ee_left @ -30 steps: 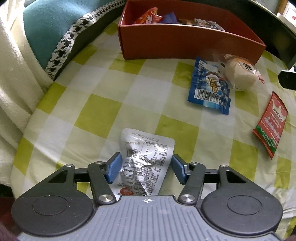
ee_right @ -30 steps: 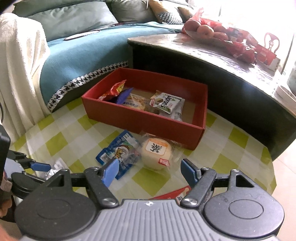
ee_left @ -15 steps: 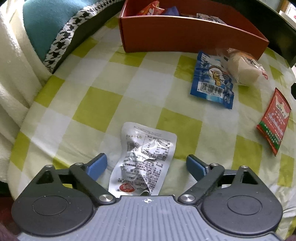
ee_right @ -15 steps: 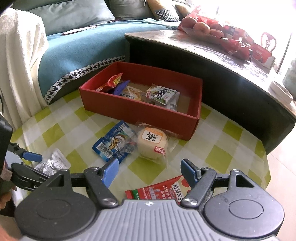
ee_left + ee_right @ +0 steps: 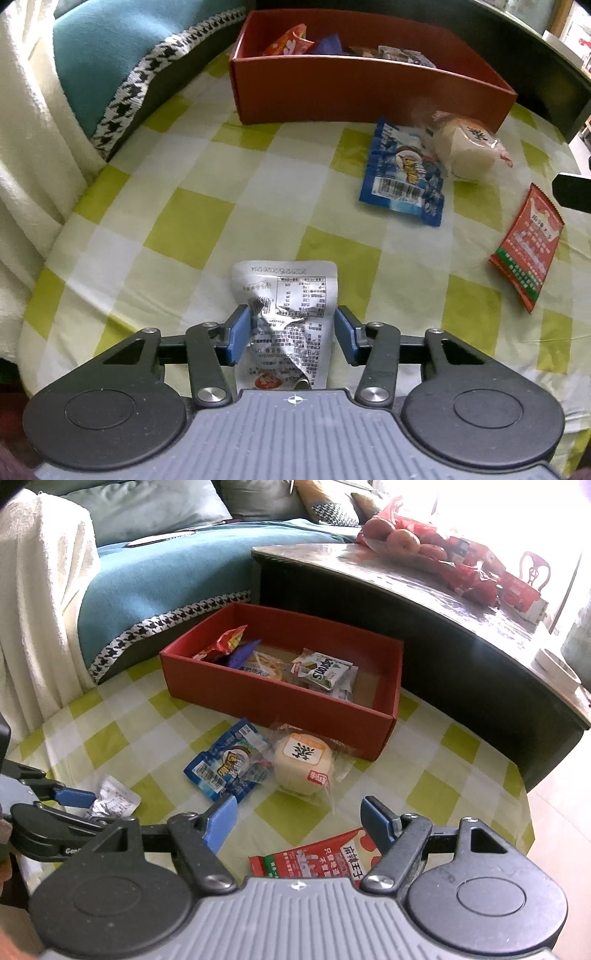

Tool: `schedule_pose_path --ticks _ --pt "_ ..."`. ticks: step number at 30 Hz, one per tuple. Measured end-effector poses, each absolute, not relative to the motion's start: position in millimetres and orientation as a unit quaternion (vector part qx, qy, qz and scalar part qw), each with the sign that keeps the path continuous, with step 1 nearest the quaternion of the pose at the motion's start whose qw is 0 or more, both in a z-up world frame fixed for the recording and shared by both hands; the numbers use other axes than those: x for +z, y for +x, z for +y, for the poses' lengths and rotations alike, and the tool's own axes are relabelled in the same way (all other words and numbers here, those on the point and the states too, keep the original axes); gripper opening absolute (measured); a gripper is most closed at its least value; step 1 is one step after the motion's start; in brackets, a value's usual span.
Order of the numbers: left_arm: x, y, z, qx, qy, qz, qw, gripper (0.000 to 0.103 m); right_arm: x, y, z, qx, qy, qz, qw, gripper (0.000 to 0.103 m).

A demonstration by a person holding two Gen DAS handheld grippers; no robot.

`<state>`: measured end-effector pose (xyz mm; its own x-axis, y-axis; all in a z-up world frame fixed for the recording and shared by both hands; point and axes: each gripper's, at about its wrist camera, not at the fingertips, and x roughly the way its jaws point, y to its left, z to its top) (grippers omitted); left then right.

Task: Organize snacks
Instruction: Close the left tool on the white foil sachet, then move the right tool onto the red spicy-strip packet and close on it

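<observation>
Silver foil crumples between the blue pads of the left tongs (image 5: 291, 334): their jaws have just been closing, and they now pinch the silver packet (image 5: 290, 317) from both sides near the bench's near left edge. The packet lies printed side up on the green-and-white checked cloth (image 5: 192, 229) that covers the bench. The right tongs (image 5: 299, 825) hang half open over the near right part of the bench, gripping nothing, with the red sachet (image 5: 317, 858) lying on the cloth below them. Farther in, a blue packet (image 5: 229, 764) and a wrapped round cake (image 5: 304, 764) lie touching each other, just in front of the red box (image 5: 280, 698). The box sits at the far edge of the bench, against a dark table (image 5: 443, 635), and already contains several snack packets.
</observation>
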<state>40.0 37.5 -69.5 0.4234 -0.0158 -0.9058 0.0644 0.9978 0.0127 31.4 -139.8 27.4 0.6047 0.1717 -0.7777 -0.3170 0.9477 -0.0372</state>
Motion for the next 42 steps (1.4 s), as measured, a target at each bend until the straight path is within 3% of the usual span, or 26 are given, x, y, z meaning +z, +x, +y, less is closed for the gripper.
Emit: schedule_pose_path --ticks 14,26,35,39,42 --pt "-69.2 39.5 33.7 -0.03 0.022 0.533 0.845 0.056 22.2 33.0 -143.4 0.133 -0.087 0.43 0.889 0.075" --pt "-59.4 45.6 28.8 -0.046 0.0 0.524 0.85 0.053 -8.4 49.7 -195.6 0.079 0.049 0.511 0.854 0.075" --pt "-56.8 46.9 17.5 -0.056 0.013 0.52 0.853 0.053 -39.3 57.3 -181.3 0.073 0.116 0.556 0.82 0.075" --pt "-56.9 46.7 14.0 -0.047 0.03 0.512 0.857 0.053 -46.0 66.8 -161.9 0.069 0.095 0.551 0.826 0.084" --pt "-58.7 47.1 14.2 -0.038 0.038 0.51 0.858 0.054 -48.3 71.3 -148.3 0.066 0.051 0.545 0.834 0.084"
